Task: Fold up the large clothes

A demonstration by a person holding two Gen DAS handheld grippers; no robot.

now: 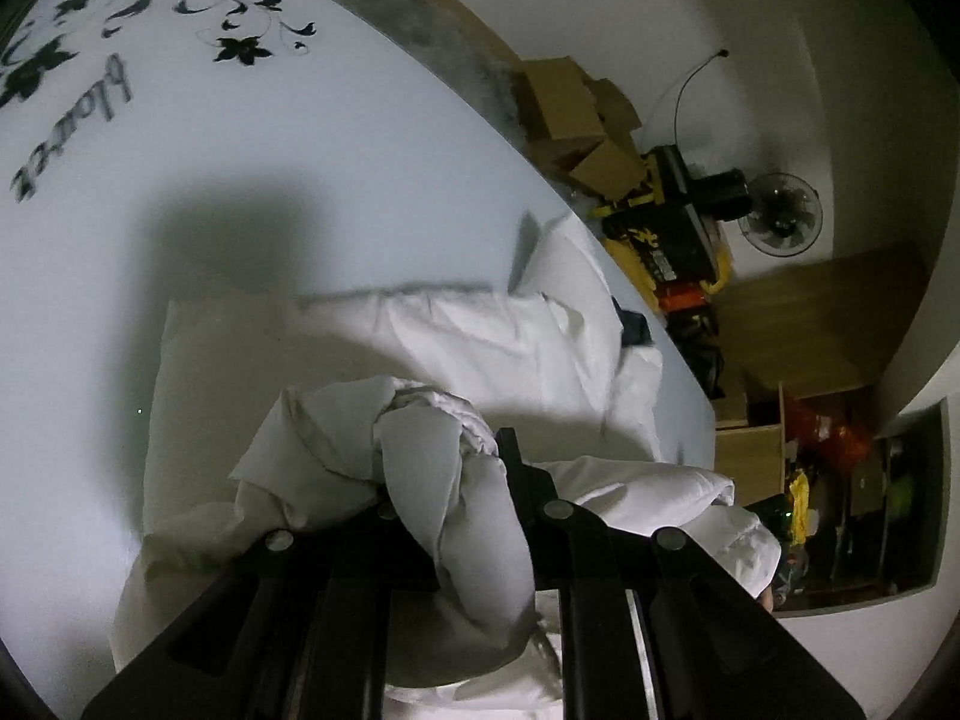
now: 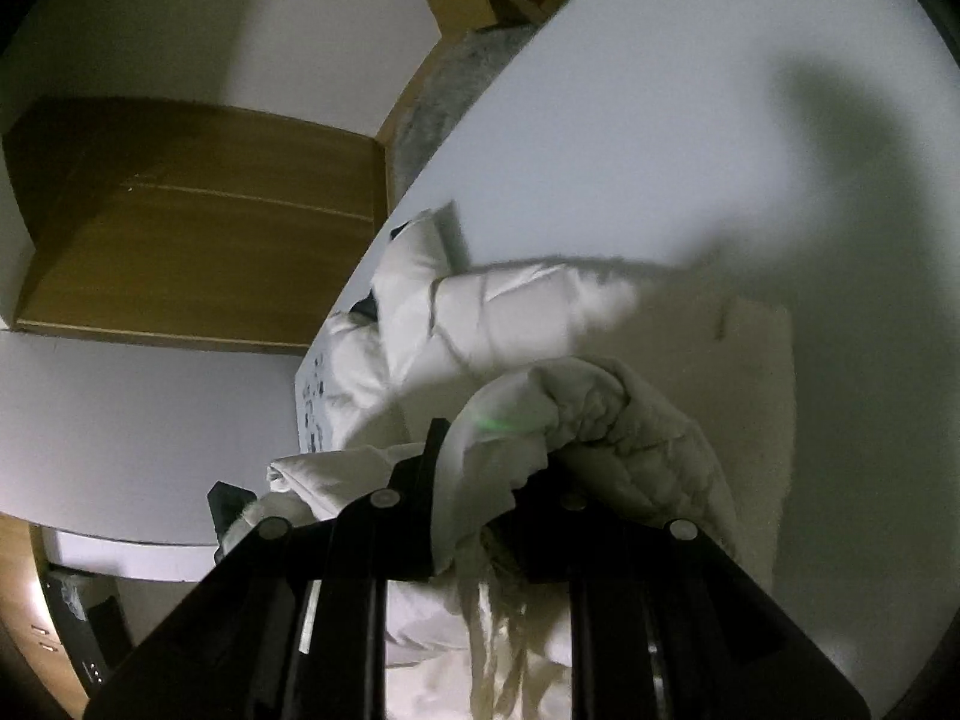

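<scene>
A large white padded garment [image 1: 480, 336] lies on a white table [image 1: 240, 192], partly spread flat with a sleeve toward the table's far edge. My left gripper [image 1: 450, 480] is shut on a bunched fold of the garment, which wraps over its fingers. In the right wrist view the same white garment [image 2: 510, 306] lies on the table [image 2: 660, 150]. My right gripper [image 2: 498, 468] is shut on another bunched, quilted fold of it. Both folds are held a little above the flat part. The fingertips are mostly hidden by cloth.
The table carries a black floral print with lettering [image 1: 90, 90] at its far left. Beyond its edge stand cardboard boxes [image 1: 570, 114], a yellow-black case [image 1: 666, 228], a fan [image 1: 780, 216] and a cluttered shelf [image 1: 840, 480]. A wooden cabinet [image 2: 198, 216] shows in the right wrist view.
</scene>
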